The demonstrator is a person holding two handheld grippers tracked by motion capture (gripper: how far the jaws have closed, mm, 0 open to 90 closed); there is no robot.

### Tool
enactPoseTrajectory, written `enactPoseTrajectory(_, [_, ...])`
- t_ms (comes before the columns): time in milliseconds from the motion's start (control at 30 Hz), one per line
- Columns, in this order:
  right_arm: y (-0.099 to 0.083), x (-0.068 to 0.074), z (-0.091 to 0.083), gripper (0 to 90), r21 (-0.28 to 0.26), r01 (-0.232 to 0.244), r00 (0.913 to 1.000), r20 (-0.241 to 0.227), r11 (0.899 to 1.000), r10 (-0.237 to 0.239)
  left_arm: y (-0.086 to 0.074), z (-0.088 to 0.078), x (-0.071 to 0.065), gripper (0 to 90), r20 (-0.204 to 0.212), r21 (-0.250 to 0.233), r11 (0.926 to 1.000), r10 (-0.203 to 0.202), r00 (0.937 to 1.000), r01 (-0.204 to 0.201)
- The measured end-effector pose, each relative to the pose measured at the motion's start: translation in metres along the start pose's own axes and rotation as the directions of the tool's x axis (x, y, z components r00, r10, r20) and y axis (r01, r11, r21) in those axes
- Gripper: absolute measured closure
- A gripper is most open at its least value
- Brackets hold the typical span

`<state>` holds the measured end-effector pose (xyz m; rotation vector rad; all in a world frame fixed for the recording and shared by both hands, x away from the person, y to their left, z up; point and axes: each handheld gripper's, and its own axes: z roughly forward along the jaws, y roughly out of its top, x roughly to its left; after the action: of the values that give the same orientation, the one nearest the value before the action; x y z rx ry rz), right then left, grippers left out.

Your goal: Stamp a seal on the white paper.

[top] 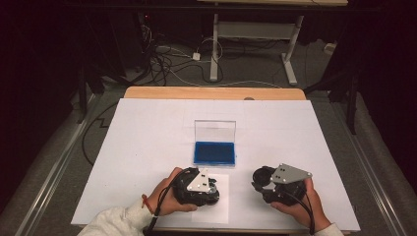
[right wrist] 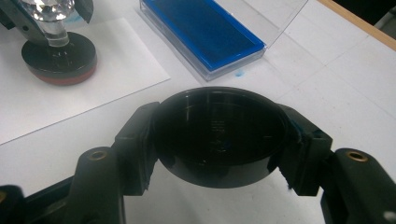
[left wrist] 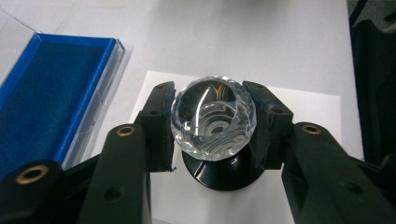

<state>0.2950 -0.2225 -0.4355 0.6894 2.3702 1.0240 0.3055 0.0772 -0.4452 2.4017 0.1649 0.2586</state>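
**Clerk:** Item one, the left tool. What is it doing?

**Me:** I am clamping it on the crystal knob of the stamp, one jaw on each side of the knob. The stamp is standing upright, and its red face appears to be resting on the paper sheet near my edge of the bench.

**Clerk:** Item two, the right tool?

**Me:** I am gripping the black cap with it, rim to rim and lying flat. It is hovering just above the bench, to the right of the sheet and well apart from the stamp.

**Clerk:** Item three, the ink pad?

**Me:** It is lying open just beyond the sheet, with its clear lid standing up at the back and the blue felt exposed.

**Clerk:** Handling notes for the step in hand?

**Me:** As I judge it, I am pressing a print. I am aiming to push straight down through the knob, because the facets are slick and a sideways lean could tilt the base and smear one edge. I am planning to lift straight up as well, so the loose sheet is not dragged along. I am holding the cap out of the way and level, clear of the wet pad.
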Motion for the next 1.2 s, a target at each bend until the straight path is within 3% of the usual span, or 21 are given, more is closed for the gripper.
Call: enactPoseTrajectory(1200, [-0.0013,-0.0027,-0.0006,38.1,-0.006,-0.017,0.9994,0.031,1.000,0.018,-0.0005,0.0009,-0.0011,55.1,0.010,0.018,0.9998,-0.004,0.9999,0.003])
